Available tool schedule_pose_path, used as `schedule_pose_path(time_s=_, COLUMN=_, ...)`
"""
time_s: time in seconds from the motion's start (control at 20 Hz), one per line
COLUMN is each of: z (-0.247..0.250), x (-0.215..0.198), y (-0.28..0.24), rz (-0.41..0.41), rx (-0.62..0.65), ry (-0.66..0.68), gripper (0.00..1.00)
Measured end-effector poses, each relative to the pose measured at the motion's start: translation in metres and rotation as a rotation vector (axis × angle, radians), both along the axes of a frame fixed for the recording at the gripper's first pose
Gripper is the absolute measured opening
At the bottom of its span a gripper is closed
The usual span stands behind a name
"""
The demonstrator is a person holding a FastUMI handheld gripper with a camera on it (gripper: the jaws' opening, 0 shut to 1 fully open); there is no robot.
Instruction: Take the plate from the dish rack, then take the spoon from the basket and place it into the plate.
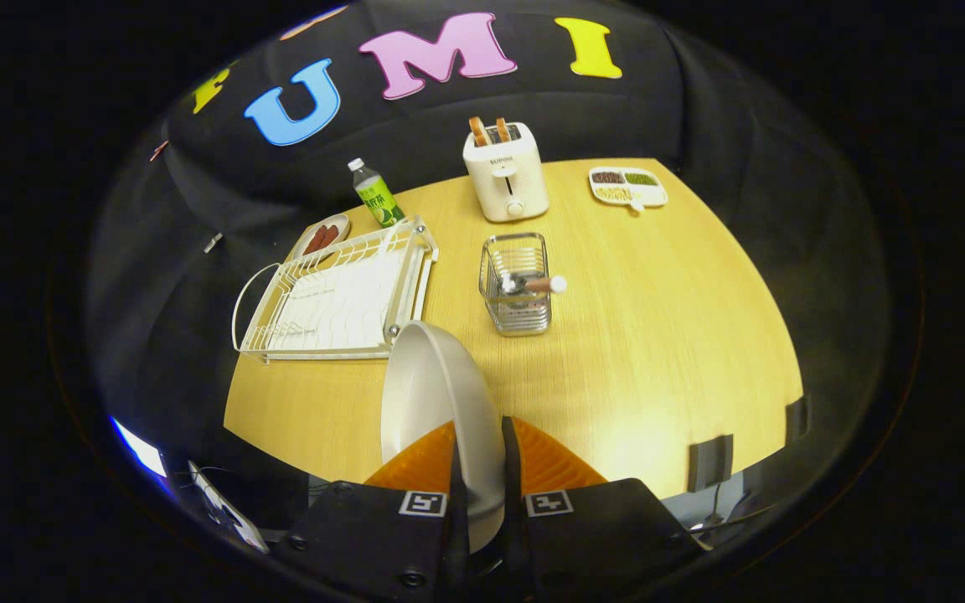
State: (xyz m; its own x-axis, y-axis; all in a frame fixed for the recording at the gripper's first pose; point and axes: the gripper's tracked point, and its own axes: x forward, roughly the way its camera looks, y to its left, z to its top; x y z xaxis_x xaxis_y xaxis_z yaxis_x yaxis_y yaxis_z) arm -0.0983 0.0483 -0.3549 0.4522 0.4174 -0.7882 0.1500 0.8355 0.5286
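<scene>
Tongs (480, 456) clamped white plate (436, 394) by rim; plate stood on edge above table (658, 352). Spoon (543, 285) lay across basket (516, 289), handle pointing away from dish rack (340, 297).

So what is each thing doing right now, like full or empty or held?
gripper: shut on the plate's rim
plate: held on edge, off the rack, empty
dish rack: empty
basket: upright, spoon inside
spoon: in the basket, handle sticking out
toaster: two slices sticking up
bottle: upright, cap on
</scene>
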Motion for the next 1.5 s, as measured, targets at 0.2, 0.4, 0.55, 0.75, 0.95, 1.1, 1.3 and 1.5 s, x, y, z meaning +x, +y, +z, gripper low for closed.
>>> schedule_pose_path(time_s=0.2, z=-0.034, x=-0.011, y=0.008, rz=-0.063, rx=0.104, ry=0.082, gripper=0.19)
schedule_pose_path(time_s=0.4, z=-0.058, x=-0.012, y=0.014, rz=-0.101, rx=0.155, ry=0.119, gripper=0.19)
schedule_pose_path(time_s=0.55, z=-0.067, x=-0.013, y=0.012, rz=-0.122, rx=0.183, ry=0.124, gripper=0.2)
schedule_pose_path(time_s=0.75, z=-0.079, x=-0.003, y=0.013, rz=-0.183, rx=0.235, ry=0.139, gripper=0.22)
schedule_pose_path(time_s=0.95, z=-0.088, x=-0.004, y=0.009, rz=-0.208, rx=0.224, ry=0.142, gripper=0.25)
schedule_pose_path(time_s=1.1, z=-0.089, x=-0.001, y=0.007, rz=-0.224, rx=0.222, ry=0.138, gripper=0.42)
schedule_pose_path(time_s=1.3, z=-0.083, x=0.006, y=-0.001, rz=-0.231, rx=0.192, ry=0.115, gripper=0.63)
schedule_pose_path(time_s=1.5, z=-0.064, x=0.011, y=-0.003, rz=-0.192, rx=0.198, ry=0.05, gripper=0.69)
